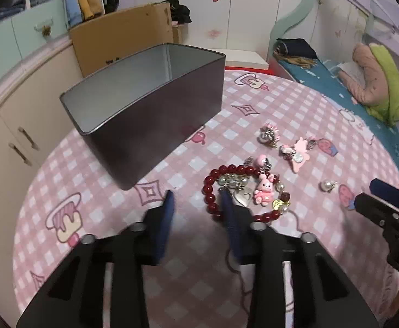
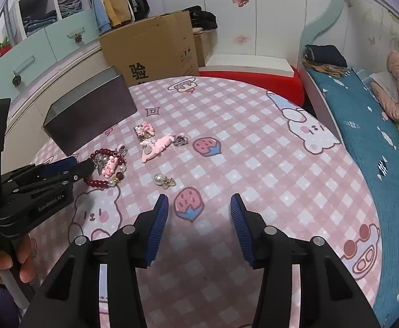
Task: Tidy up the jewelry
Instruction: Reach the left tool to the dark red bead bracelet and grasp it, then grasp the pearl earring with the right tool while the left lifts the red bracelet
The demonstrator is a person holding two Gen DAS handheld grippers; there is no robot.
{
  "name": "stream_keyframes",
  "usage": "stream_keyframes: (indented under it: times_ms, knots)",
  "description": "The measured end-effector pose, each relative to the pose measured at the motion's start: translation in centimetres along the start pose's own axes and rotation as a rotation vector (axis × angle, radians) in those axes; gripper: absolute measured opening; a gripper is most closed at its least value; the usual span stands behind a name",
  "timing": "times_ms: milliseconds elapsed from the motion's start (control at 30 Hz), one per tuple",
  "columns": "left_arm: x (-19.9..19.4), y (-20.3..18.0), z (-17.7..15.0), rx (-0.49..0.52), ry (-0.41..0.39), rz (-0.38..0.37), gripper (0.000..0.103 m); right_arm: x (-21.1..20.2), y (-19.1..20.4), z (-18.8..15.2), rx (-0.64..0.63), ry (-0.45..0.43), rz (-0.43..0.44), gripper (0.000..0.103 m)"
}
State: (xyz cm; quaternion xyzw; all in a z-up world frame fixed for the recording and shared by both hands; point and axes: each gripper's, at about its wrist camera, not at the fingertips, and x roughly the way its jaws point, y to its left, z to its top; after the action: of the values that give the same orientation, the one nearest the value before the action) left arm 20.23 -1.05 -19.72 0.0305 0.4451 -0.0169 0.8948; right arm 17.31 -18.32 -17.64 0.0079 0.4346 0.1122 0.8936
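An open dark metal box [image 1: 155, 114] stands on the pink checked table, also in the right wrist view [image 2: 90, 117]. A red bead bracelet with a pink rabbit charm [image 1: 243, 191] lies right of it, seen too in the right wrist view [image 2: 108, 168]. My left gripper [image 1: 198, 199] is open, its right finger [image 1: 228, 207] over the bracelet's near left edge. Pink clips [image 1: 295, 150] and a pearl earring [image 1: 326, 186] lie further right. My right gripper [image 2: 199, 202] is open and empty, just short of the pearl earring [image 2: 164, 180].
The round table [image 2: 254, 150] has a pink cartoon cloth. A cardboard box [image 2: 150, 49] and cabinets stand behind it. A bed with a blue sheet [image 2: 377, 136] is on the right, a red stool [image 2: 267, 82] behind the table.
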Motion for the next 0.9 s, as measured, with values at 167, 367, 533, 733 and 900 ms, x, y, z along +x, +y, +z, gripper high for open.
stream_keyframes:
  times_ms: [167, 367, 533, 733, 900]
  knots:
    - [-0.1, 1.5, 0.1, -0.053, 0.005, -0.043, 0.008, 0.8, 0.8, 0.1, -0.021, 0.009, 0.012, 0.046]
    - [-1.6, 3.4, 0.4, -0.102, 0.014, -0.186, 0.008, 2.0, 2.4, 0.7, -0.066, 0.013, 0.008, 0.046]
    - [-3.6, 4.5, 0.3, -0.095, -0.014, -0.226, 0.008, 2.8, 3.3, 1.5, -0.095, 0.004, 0.003, 0.046]
    - [-5.9, 4.9, 0.7, -0.079, -0.061, -0.306, 0.008, 3.4, 4.0, 1.9, -0.113, 0.009, 0.013, 0.043]
    - [-7.4, 4.6, 2.4, -0.056, -0.093, -0.347, 0.008, 3.3, 4.1, 1.8, -0.131, 0.008, -0.024, 0.022]
